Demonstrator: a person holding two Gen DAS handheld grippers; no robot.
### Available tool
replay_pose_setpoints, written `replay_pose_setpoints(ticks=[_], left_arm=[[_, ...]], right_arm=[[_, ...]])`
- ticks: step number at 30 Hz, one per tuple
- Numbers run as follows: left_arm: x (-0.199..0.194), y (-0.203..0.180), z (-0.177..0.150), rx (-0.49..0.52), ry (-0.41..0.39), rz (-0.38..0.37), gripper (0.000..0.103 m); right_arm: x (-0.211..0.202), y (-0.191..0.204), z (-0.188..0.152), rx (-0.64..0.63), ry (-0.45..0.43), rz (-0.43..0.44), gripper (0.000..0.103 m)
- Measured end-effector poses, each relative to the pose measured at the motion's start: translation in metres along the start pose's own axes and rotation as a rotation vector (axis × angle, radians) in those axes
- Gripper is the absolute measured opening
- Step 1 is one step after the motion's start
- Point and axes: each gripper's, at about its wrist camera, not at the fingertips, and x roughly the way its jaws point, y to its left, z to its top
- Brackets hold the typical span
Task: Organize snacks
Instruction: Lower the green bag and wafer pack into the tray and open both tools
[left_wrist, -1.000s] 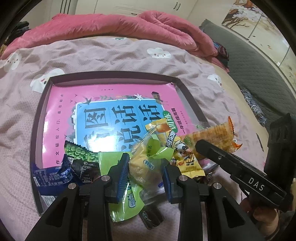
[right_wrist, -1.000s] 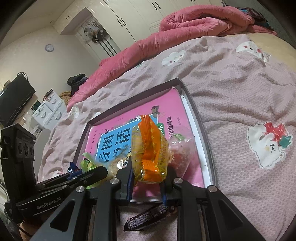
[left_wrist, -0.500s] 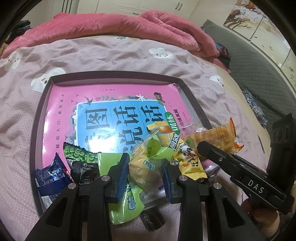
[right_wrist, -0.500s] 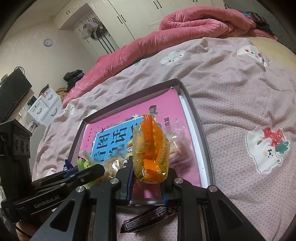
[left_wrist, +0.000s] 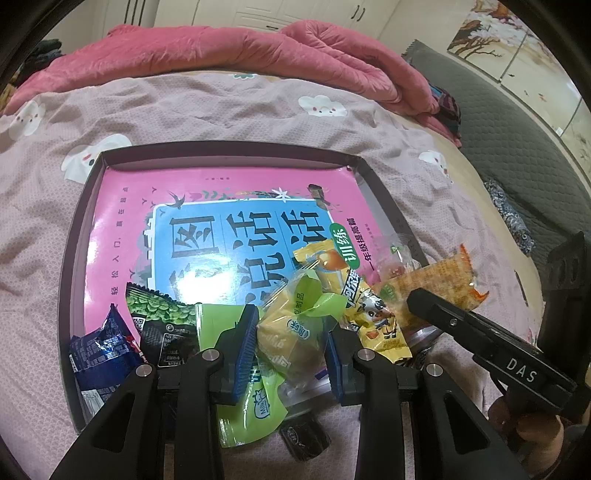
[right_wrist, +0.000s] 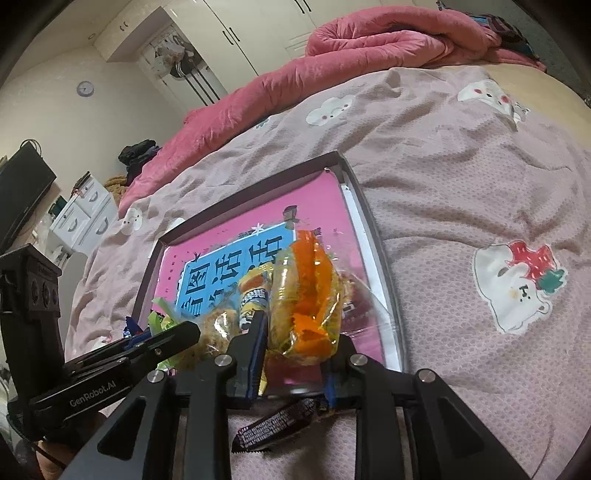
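On black housings read "DAS" and "GenRobot.AI"; left tool (left_wrist: 290, 350) pinches yellow pastry packet (left_wrist: 291, 339), right tool (right_wrist: 295, 350) loosening around orange snack (right_wrist: 303, 299).

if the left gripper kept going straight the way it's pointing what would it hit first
The left gripper already has the yellow-and-green snack packet between its fingers, so that comes first. Beyond it, probably the yellow cartoon-cow packet and the pink book lying in the tray, though depth is hard to judge.

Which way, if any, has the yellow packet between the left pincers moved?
No. The yellow packet keeps its place against the lettering on the pink book.
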Motion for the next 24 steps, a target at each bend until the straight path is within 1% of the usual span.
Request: replay_pose_setpoints(ticks=[4, 8, 15, 17, 24], left_arm=[[0.0, 0.0, 0.0, -0.002, 0.001, -0.002, 0.035], [0.0, 0.002, 0.0, -0.009, 0.001, -0.005, 0.035], [-0.001, 0.003, 0.0, -0.017, -0.002, -0.005, 0.035], [-0.002, 0.003, -0.001, -0.022, -0.003, -0.006, 0.035], [-0.005, 0.007, 0.0, -0.038, -0.007, -0.015, 0.035]], right_arm=[[-0.003, -0.004, -0.002, 0.015, 0.017, 0.017, 0.03], [-0.008, -0.006, -0.005, 0.017, 0.012, 0.012, 0.031], [-0.02, -0.01, -0.006, 0.018, -0.035, -0.004, 0.031], [-0.021, -0.008, -0.006, 0.005, -0.039, -0.022, 0.031], [-0.025, -0.009, -0.007, 0.007, -0.047, -0.032, 0.031]])
